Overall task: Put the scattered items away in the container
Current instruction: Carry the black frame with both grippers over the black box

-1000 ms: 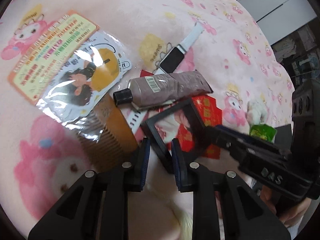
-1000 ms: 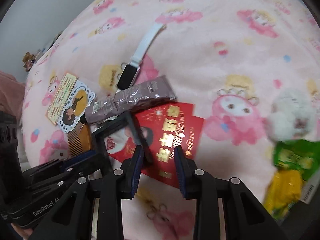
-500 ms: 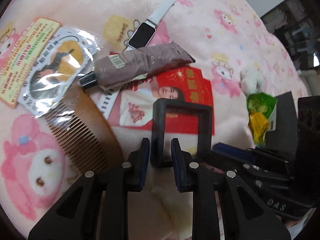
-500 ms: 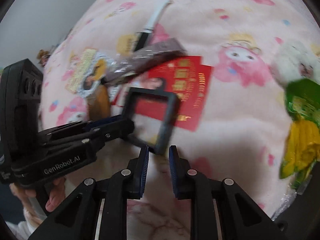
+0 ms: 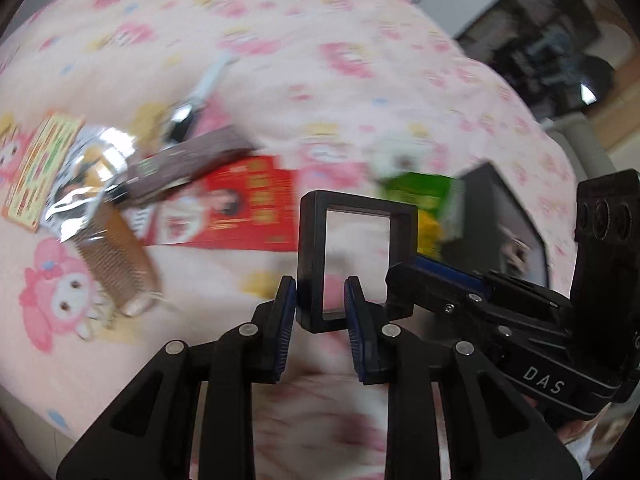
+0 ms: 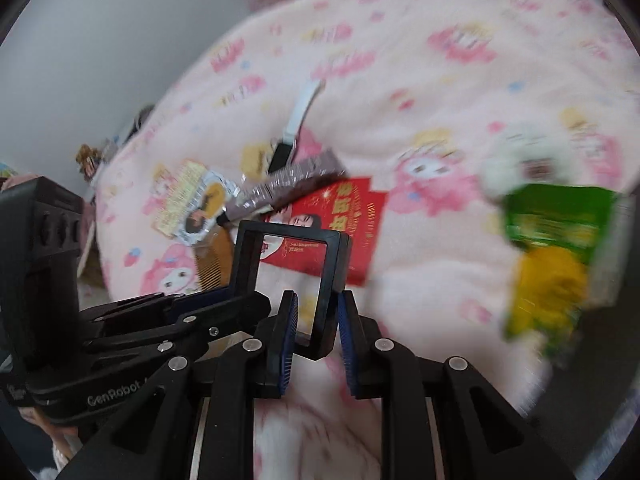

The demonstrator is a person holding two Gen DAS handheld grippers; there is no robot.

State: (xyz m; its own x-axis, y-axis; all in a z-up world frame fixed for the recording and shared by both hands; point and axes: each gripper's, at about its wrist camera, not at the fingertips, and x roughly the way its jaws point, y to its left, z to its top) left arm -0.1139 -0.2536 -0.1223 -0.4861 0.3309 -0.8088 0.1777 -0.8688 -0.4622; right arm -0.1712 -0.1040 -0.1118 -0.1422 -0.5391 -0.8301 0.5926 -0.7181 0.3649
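A black square display frame (image 5: 356,236) with a clear middle is held in the air above the pink blanket. My left gripper (image 5: 320,300) is shut on its lower left edge. My right gripper (image 6: 316,316) is shut on the frame (image 6: 288,240) at its right corner. Both views are blurred by motion. On the blanket lie a red envelope (image 5: 244,216), a brown tube (image 5: 188,164), a wooden comb (image 5: 120,264), a shiny sachet (image 5: 84,176), a white-strapped watch (image 6: 296,124) and a green-yellow snack packet (image 6: 552,248). A dark container (image 5: 504,216) stands at the right in the left wrist view.
A white plush toy (image 6: 524,164) lies beside the snack packet. The pink cartoon blanket (image 5: 320,60) covers the whole surface and drops off at the near edge. A grey wall (image 6: 100,40) stands at the far left, furniture at the far right.
Both grippers have lifted the frame off the blanket and carried it right, towards the dark container. The right gripper has closed onto the frame's corner. The items on the blanket have not moved.
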